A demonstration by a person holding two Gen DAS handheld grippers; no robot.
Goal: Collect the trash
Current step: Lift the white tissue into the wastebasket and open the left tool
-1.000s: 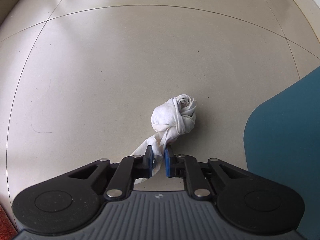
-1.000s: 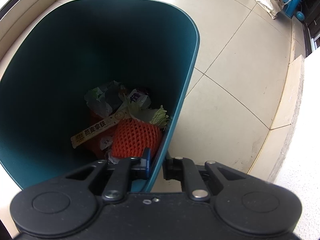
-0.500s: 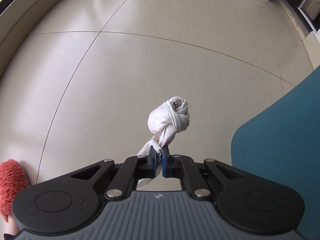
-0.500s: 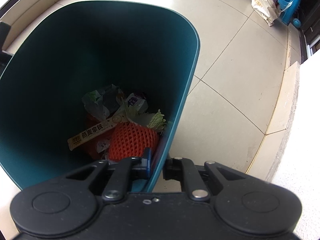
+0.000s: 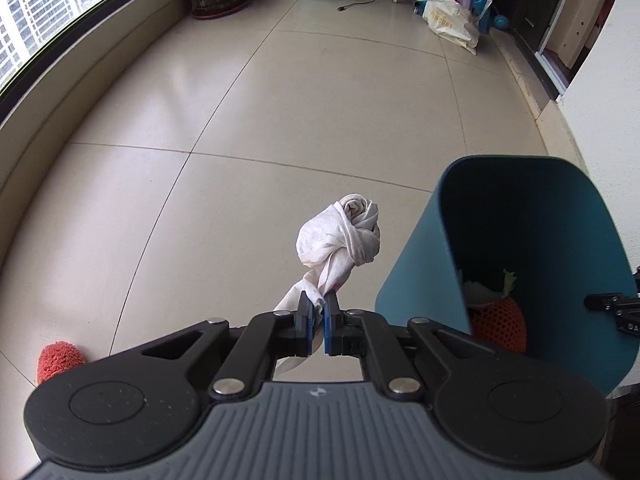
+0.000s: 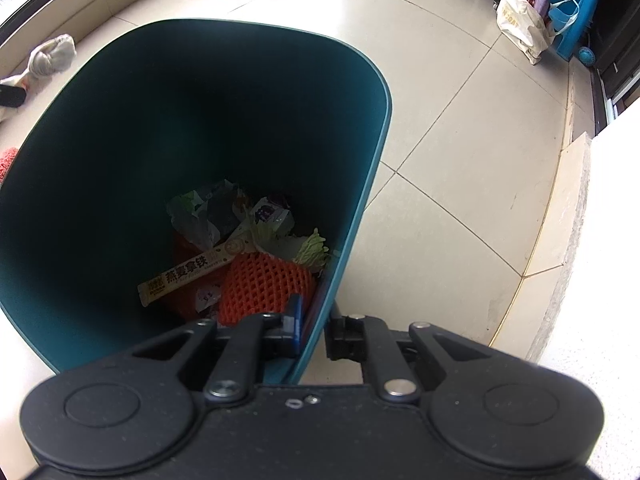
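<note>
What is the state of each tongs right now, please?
Left tongs: closed on the tail of the knotted white cloth.
Right tongs: closed on the wall of the teal bin.

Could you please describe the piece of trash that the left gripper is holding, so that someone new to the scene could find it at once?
Start at the teal trash bin that the right gripper holds by its rim. Just left of it, above the tiled floor, the left gripper pinches the tail of a knotted white rag. Unlike the orange foam net and wrappers inside the bin, it is plain white, twisted into a ball.
</note>
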